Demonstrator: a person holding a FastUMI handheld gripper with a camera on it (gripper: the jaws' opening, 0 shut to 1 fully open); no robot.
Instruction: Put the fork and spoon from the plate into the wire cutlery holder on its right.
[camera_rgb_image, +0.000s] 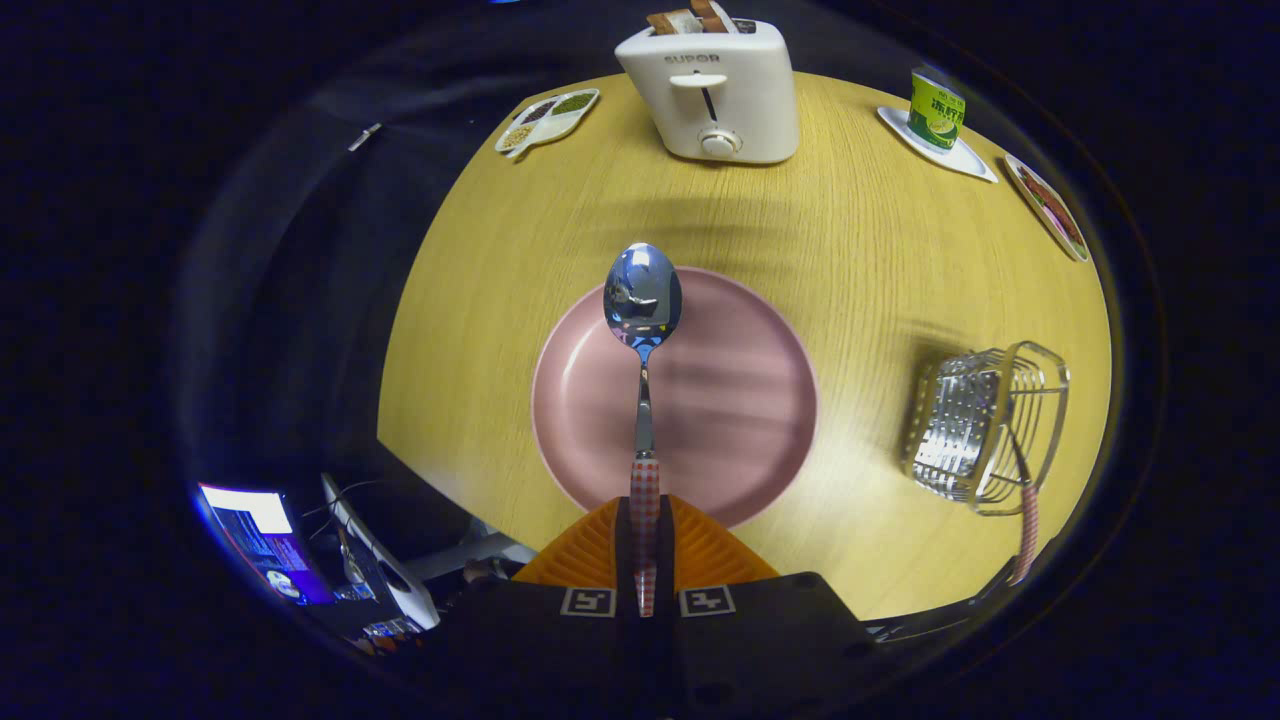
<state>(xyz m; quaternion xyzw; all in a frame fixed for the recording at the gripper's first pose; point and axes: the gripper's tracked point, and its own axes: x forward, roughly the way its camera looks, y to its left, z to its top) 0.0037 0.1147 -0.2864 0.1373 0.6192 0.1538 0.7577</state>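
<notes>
My gripper (645, 540) is shut on the checked red-and-white handle of a steel spoon (643, 330). The spoon points straight ahead from between the fingers, its bowl held in the air above the far rim of the pink plate (740, 400). The plate lies just ahead of the fingers and has nothing else on it. To the plate's right stands the wire cutlery holder (985, 425). A utensil with a matching checked handle (1027, 535) sticks out of the holder toward me; its head is hidden inside the wires.
A white toaster (715, 90) with bread in it stands at the far side of the round wooden table (500, 300). A divided snack dish (548, 118) is at its left. A green can on a white dish (936, 110) and a small food plate (1047, 205) are at the far right.
</notes>
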